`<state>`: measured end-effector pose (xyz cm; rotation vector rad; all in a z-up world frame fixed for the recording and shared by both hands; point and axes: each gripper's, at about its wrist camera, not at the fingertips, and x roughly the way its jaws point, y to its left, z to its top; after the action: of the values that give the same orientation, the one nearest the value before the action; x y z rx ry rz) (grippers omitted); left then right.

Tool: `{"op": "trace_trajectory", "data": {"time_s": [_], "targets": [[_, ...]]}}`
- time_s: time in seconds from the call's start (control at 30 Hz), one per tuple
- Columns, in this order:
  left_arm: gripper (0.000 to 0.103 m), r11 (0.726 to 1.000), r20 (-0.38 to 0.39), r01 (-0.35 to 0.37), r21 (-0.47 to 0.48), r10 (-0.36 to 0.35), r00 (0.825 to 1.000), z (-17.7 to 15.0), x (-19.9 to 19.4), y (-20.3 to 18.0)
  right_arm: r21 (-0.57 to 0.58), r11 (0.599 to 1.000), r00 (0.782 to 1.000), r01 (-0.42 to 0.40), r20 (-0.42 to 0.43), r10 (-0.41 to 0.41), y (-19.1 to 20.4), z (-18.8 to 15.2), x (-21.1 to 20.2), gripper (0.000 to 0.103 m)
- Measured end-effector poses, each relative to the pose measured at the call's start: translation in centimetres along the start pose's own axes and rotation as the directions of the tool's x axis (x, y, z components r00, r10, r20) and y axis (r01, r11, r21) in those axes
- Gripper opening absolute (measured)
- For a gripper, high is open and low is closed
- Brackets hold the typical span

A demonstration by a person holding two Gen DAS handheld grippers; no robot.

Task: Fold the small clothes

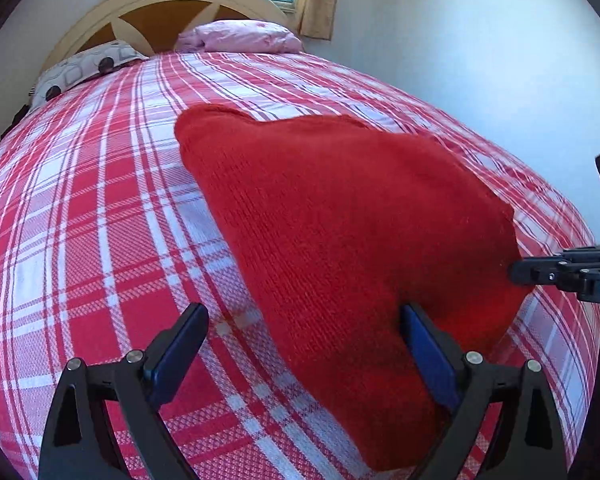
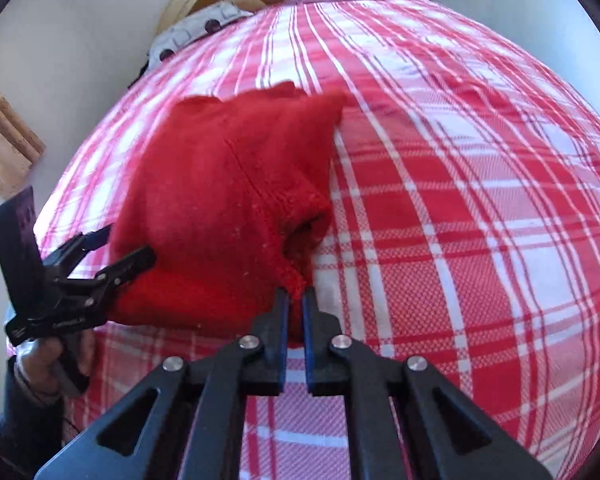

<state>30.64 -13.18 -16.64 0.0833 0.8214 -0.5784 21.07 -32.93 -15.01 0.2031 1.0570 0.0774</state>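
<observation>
Ideally, the right gripper (image 2: 296, 300), pinching the red knitted garment's (image 2: 220, 184) six-o'clock hem, is lifting evenly while the left gripper (image 1: 304, 320), jaws wide, is closing on its own edge.

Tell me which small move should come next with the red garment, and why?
Probably close the left hand-held gripper on the red knit garment: its jaws stand open over that edge, while the right hand-held gripper is shut on the other edge, so both can lift and fold it over the plaid bedspread.

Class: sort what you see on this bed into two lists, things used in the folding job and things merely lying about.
In the job:
red knitted garment
left gripper
right gripper

Lying about:
pink pillow
white patterned pillow
red-and-white plaid bedspread
</observation>
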Motion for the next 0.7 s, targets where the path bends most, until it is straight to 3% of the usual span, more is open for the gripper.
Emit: {"op": "trace_trajectory", "data": {"time_s": [0.13,0.17,0.23,0.37,0.5,0.63,0.7], "targets": [[0.097,1.0,0.01,0.01,-0.021,-0.01,1.0,-0.1,-0.3,0.5,-0.004,1.0,1.0,0.022,0.016,-0.022,0.6,0.4,-1.0,0.014],[0.097,1.0,0.017,0.011,-0.026,-0.011,1.0,-0.1,-0.5,0.6,-0.001,0.999,0.998,0.038,0.041,-0.038,0.5,0.5,-1.8,0.022],[0.097,0.999,0.024,0.011,-0.032,-0.011,1.0,-0.2,-0.6,0.7,0.003,0.999,0.99,0.054,0.13,-0.053,1.0,0.6,-3.9,0.028],[0.097,1.0,0.059,0.01,-0.026,-0.008,0.998,-0.2,-1.4,0.4,-0.044,0.999,0.974,-0.031,0.222,0.04,3.1,1.7,-5.6,0.031],[0.097,0.999,0.13,0.021,-0.044,-0.015,0.991,-0.4,-2.8,0.8,-0.143,0.988,0.976,-0.05,0.203,0.079,5.5,2.0,-3.9,0.032],[0.097,0.996,0.117,0.024,-0.088,-0.014,0.993,-0.2,-2.5,1.7,-0.096,0.995,0.994,0.005,0.107,0.005,4.3,2.0,-0.2,0.031],[0.097,0.995,0.099,0.028,-0.092,-0.018,0.995,-0.1,-2.1,1.8,-0.067,0.998,0.999,-0.01,0.047,0.013,2.9,1.8,1.7,0.026]]}}
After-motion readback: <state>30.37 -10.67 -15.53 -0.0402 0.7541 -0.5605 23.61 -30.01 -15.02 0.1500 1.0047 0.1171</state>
